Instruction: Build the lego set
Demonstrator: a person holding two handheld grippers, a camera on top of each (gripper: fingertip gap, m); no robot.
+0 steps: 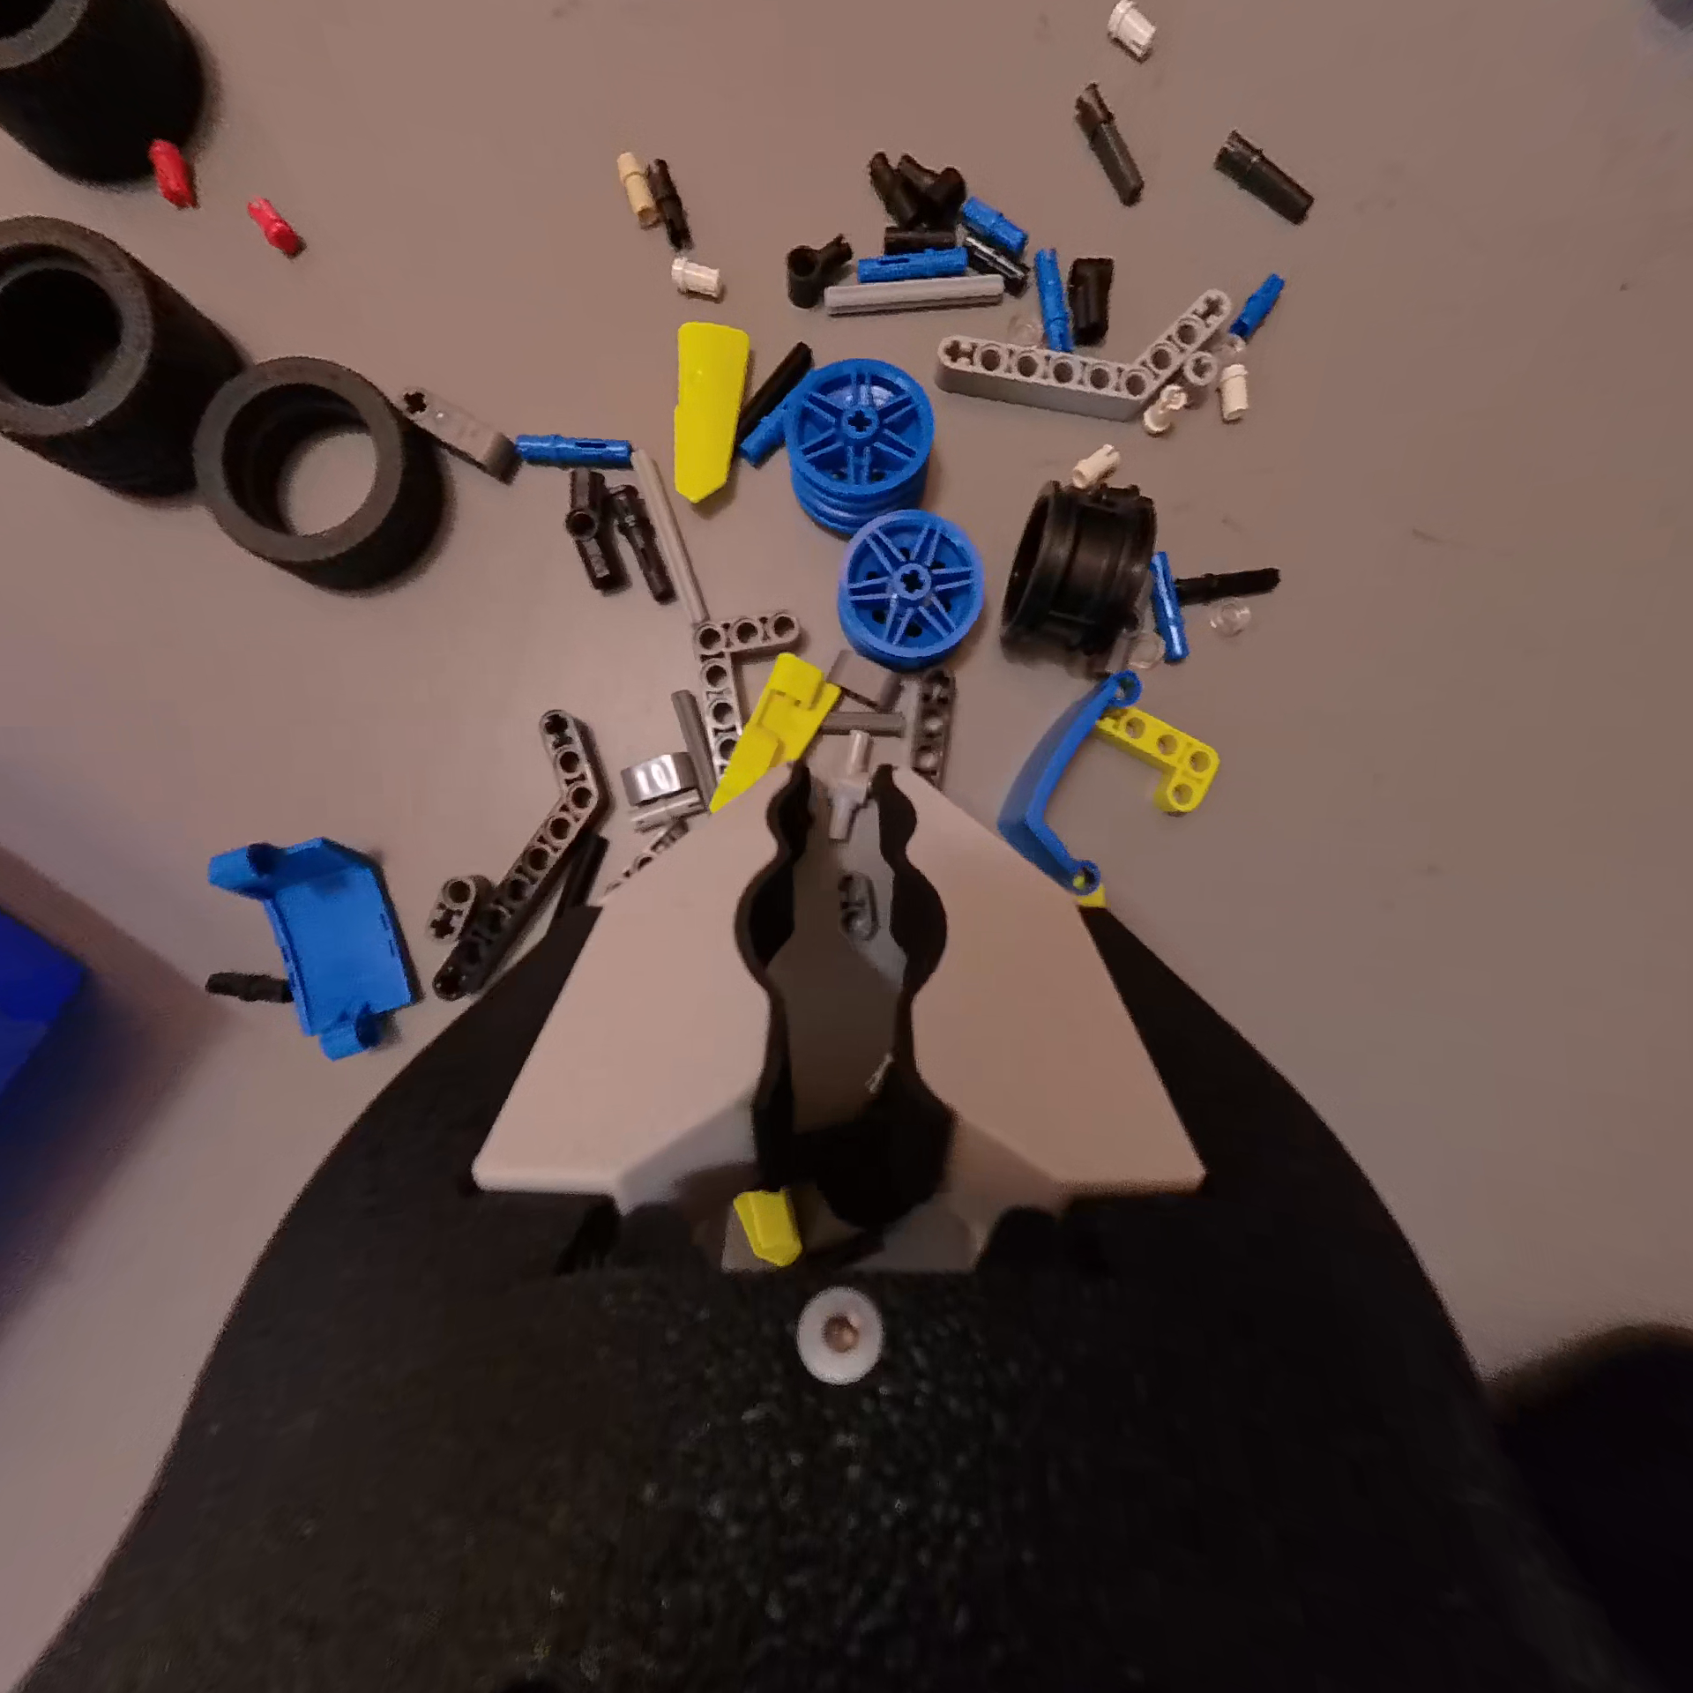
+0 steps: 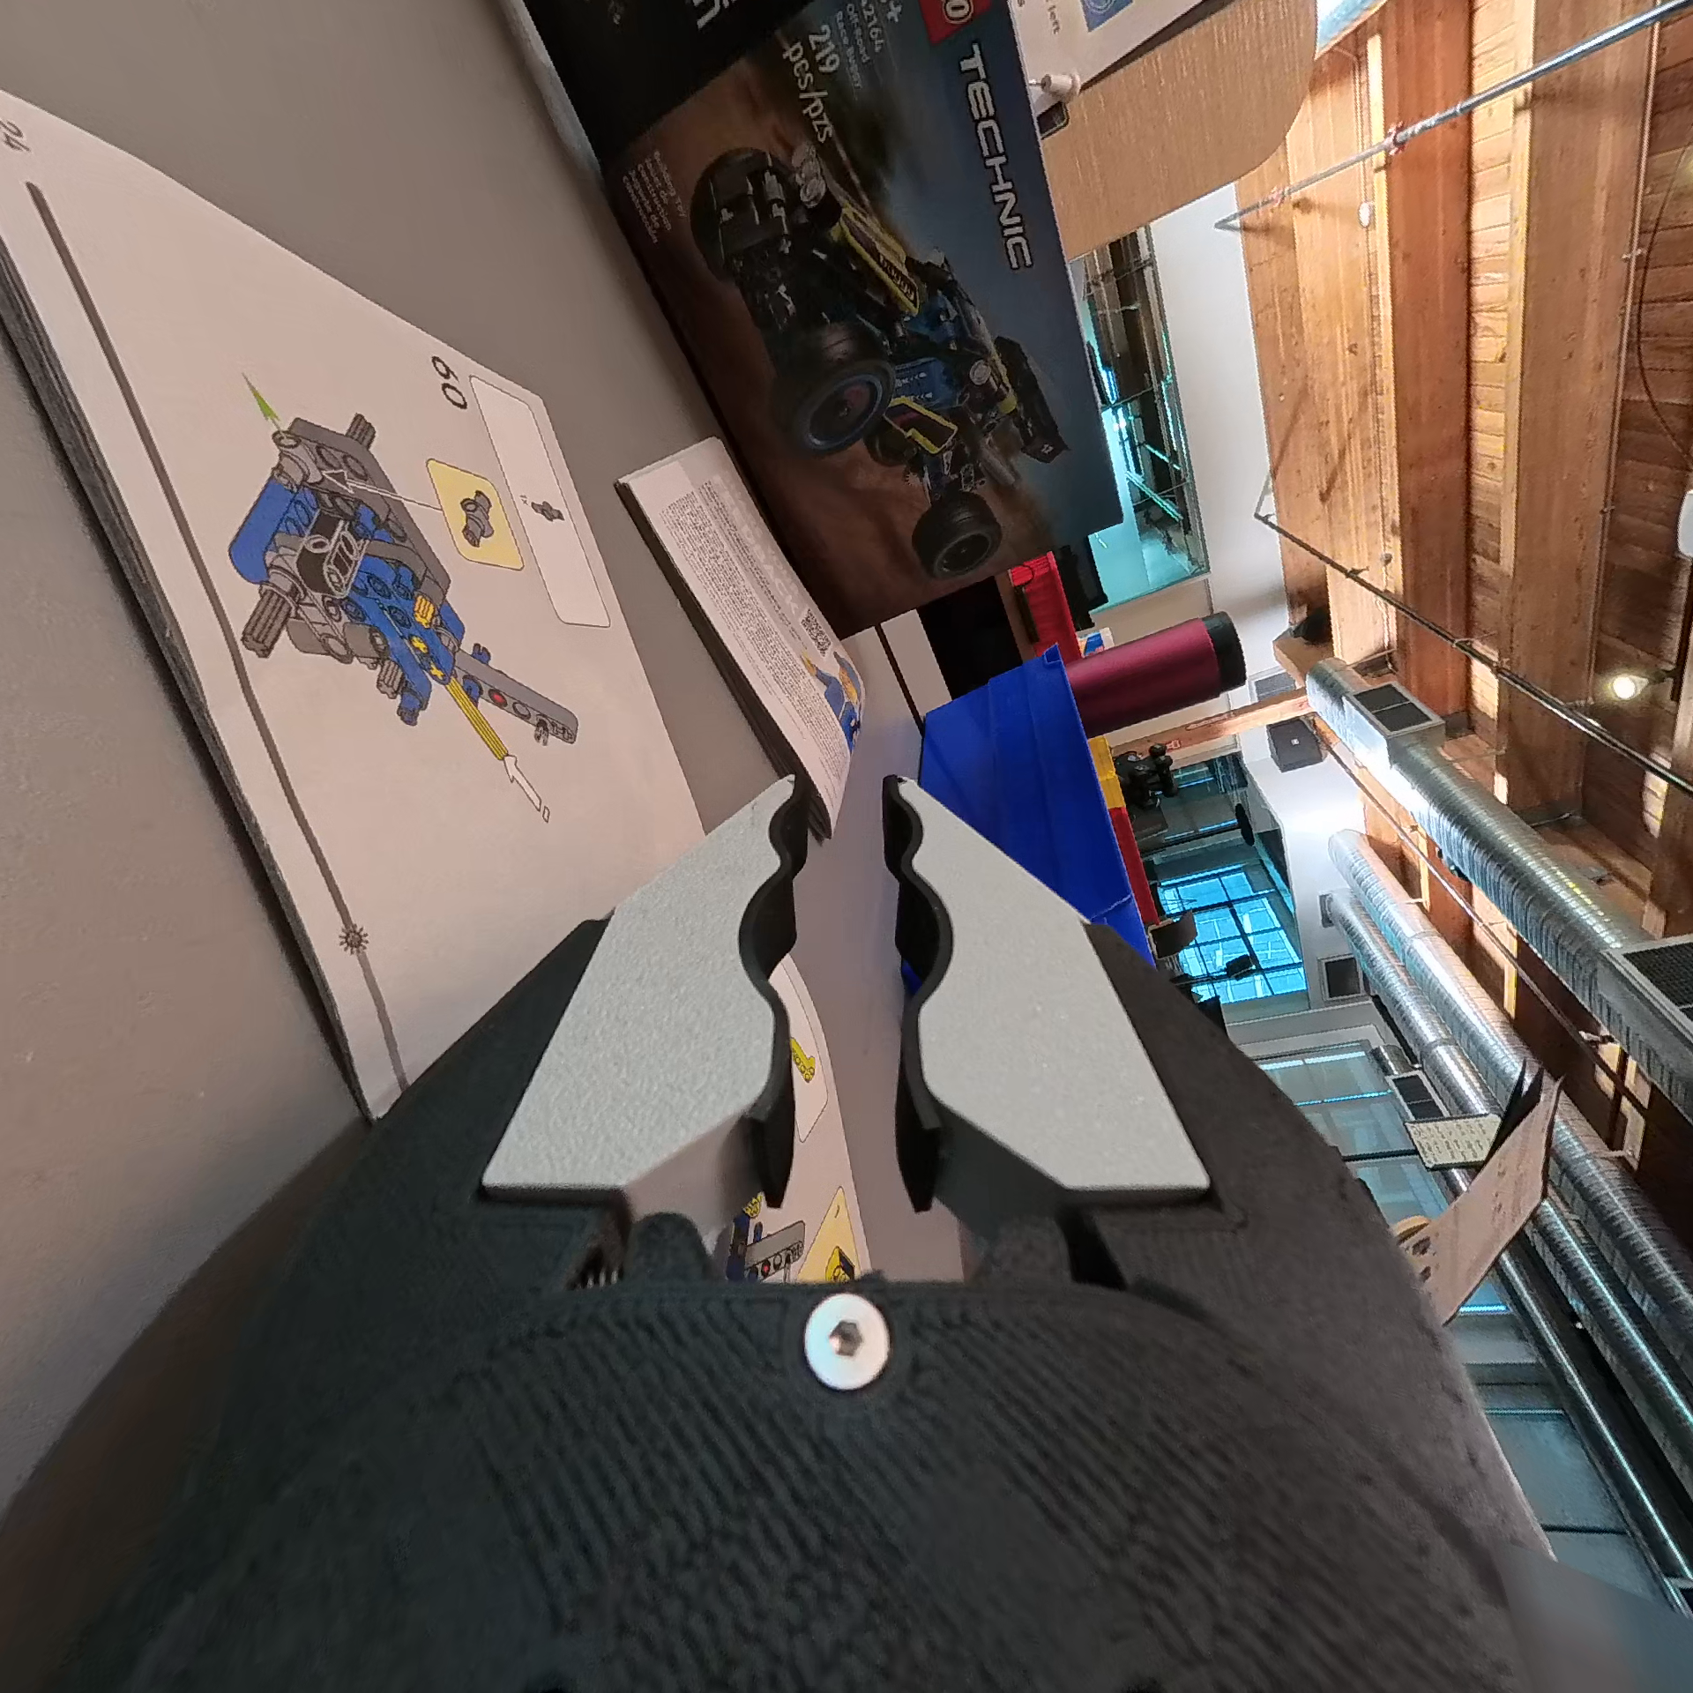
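Observation:
In the left wrist view, loose Lego Technic parts lie scattered on a grey table (image 1: pixel 1420 733). My left gripper (image 1: pixel 843 779) points down at them with its jaws a narrow gap apart. A small light-grey pin (image 1: pixel 850 779) lies between the fingertips and looks narrower than the gap. A dark grey holed part (image 1: pixel 858 905) shows further back in the gap. Two blue wheels (image 1: pixel 859 431) (image 1: pixel 912 586), yellow panels (image 1: pixel 710 403) (image 1: pixel 779 724) and a black rim (image 1: pixel 1076 568) lie just beyond. My right gripper (image 2: pixel 840 788) is slightly open and empty, tilted sideways over the open instruction booklet (image 2: pixel 366 595).
Black tyres (image 1: pixel 302 458) stand at the left, a blue panel part (image 1: pixel 321 944) near left, a blue curved piece (image 1: pixel 1044 779) and a yellow L-beam (image 1: pixel 1163 747) at the right. The right wrist view shows the set's box (image 2: pixel 870 302), a blue bin (image 2: pixel 1017 788) and a maroon bottle (image 2: pixel 1154 682). My right fingertips sit around 50 cm from my left ones. The right gripper is farther from the black rim (image 1: pixel 1076 568), some 45 cm, than the left, some 5 cm.

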